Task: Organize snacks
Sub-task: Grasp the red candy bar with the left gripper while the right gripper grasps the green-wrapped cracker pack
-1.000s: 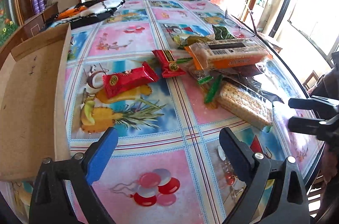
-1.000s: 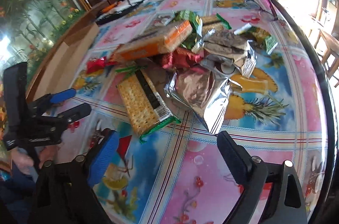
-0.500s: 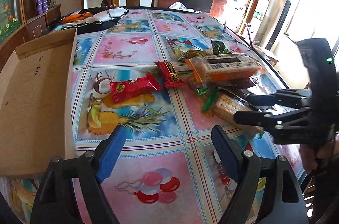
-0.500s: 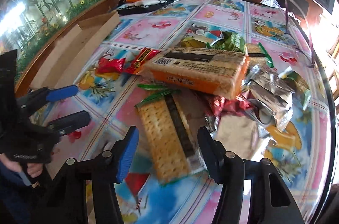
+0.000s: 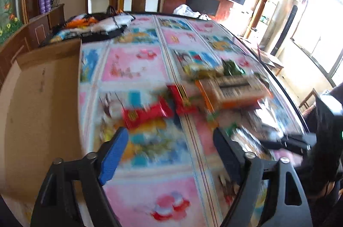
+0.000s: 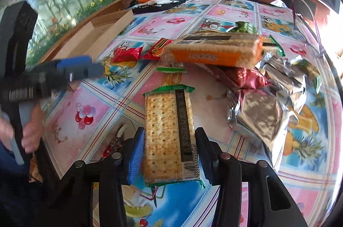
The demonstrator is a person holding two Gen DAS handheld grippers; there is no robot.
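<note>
Glossy patterned plastic sheet covers the desk (image 6: 150, 23); matt brown cardboard box (image 5: 42, 111); crinkled shiny silver foil packet (image 6: 259, 113).

Your cracker pack (image 6: 168, 136) lies flat on the table, clear wrap with green ends, long side running away from you. Beyond it the orange biscuit box (image 6: 214, 50) rests on top of the pile, tilted slightly. Two red packets (image 6: 128, 54) lie beside it on its left, and crumpled silver bags (image 6: 259, 113) sprawl on its right, with green wrappers (image 6: 244, 27) behind.
</note>
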